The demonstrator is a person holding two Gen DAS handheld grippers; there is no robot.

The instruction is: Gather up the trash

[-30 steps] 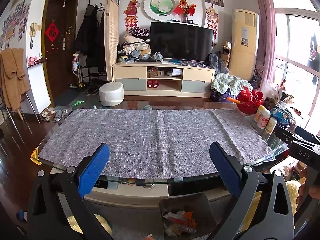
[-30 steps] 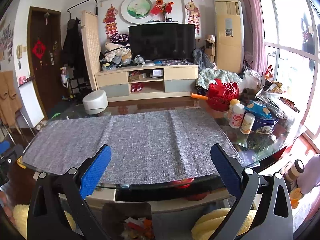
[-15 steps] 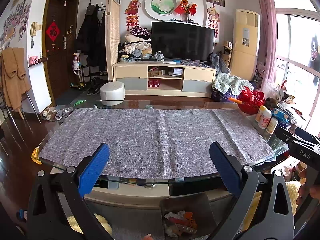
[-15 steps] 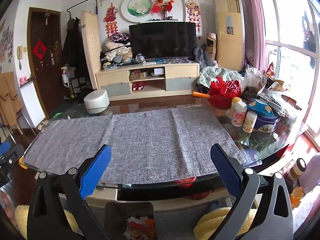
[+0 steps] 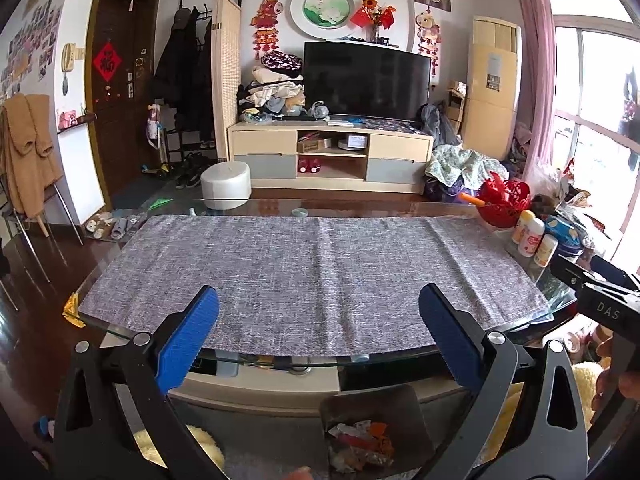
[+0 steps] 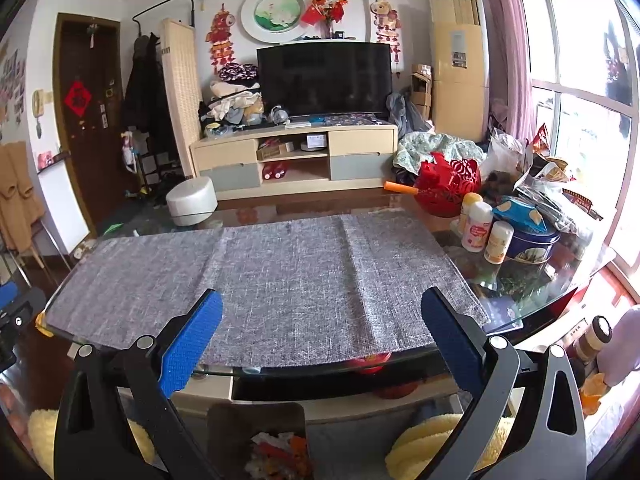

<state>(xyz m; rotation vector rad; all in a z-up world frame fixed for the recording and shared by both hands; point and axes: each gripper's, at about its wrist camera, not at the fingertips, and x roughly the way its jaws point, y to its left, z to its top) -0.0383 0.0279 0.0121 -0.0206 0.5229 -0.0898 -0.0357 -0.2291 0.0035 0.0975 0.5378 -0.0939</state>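
A dark bin point(image 5: 372, 408) stands on the floor below the table's near edge, holding crumpled wrappers point(image 5: 360, 444) in white, red and orange. The right wrist view shows the same bin point(image 6: 256, 420) with its trash point(image 6: 276, 456). My left gripper point(image 5: 316, 336) hangs open above the near table edge, blue pads wide apart, nothing between them. My right gripper point(image 6: 322, 338) is open too and empty, further right along the same edge. The grey cloth point(image 5: 316, 264) on the glass table point(image 5: 280, 362) carries no loose trash.
At the table's right end stand white bottles point(image 6: 478, 226), a blue tin point(image 6: 532, 240), a red basket point(image 6: 448, 188) and snack bags point(image 6: 540, 168). Yellow fluffy cushions point(image 6: 428, 440) lie on the floor near the bin. A white stool point(image 5: 226, 182) and TV cabinet point(image 5: 332, 156) stand beyond.
Both views have drifted slightly; the table sits a little lower in the frames. Both grippers stay open and empty.
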